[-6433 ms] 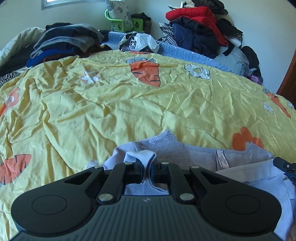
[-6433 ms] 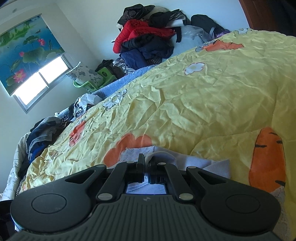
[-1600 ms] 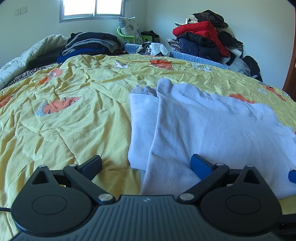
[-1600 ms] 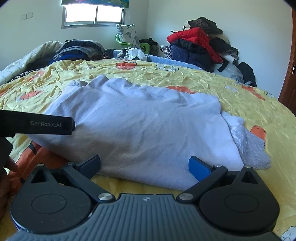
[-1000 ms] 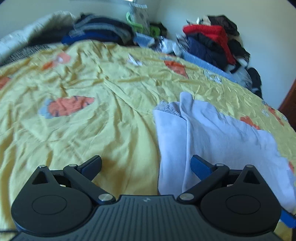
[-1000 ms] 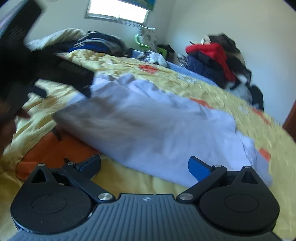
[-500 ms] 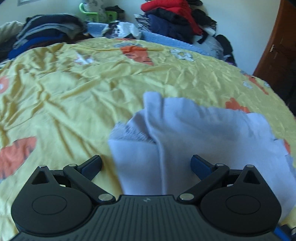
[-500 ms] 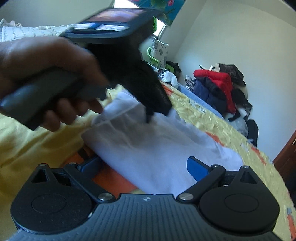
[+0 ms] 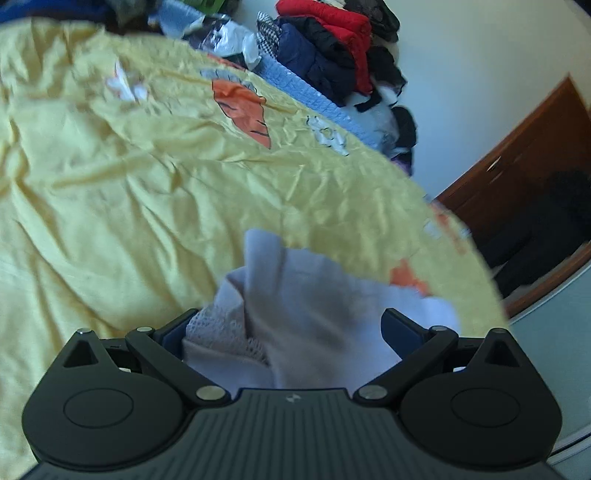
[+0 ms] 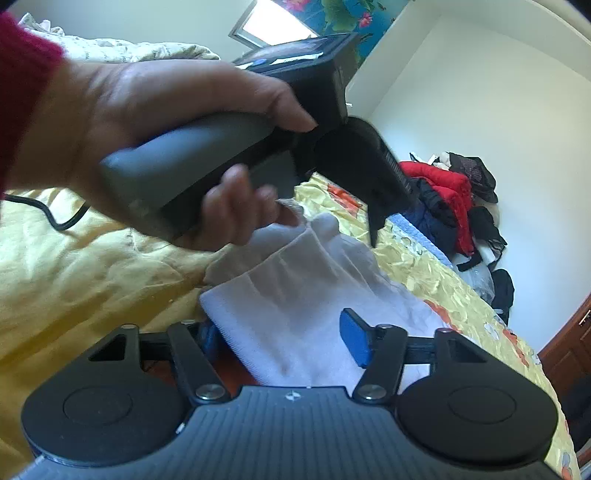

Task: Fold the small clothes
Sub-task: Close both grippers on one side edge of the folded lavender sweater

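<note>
Both claws, left claw (image 9: pixel 286 328) and right claw (image 10: pixel 284 332), stand released around the pale lilac knit garment (image 9: pixel 314 306) on the yellow carrot-print bed quilt (image 9: pixel 129 184); closing now risks pinching only one layer, so the fold could slide apart.

Yellow carrot-print quilt (image 9: pixel 147 177), heaped clothes pile (image 9: pixel 332 48) against wall, brown door (image 9: pixel 524 155).

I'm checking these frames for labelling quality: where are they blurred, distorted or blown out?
Left wrist view: motion blur smears the pale lilac folded garment and the yellow carrot-print quilt; fisheye bends the brown wooden door. Right wrist view: the person's left hand looms large and soft, the bright window is overexposed, and the garment is washed out near the open right gripper.
</note>
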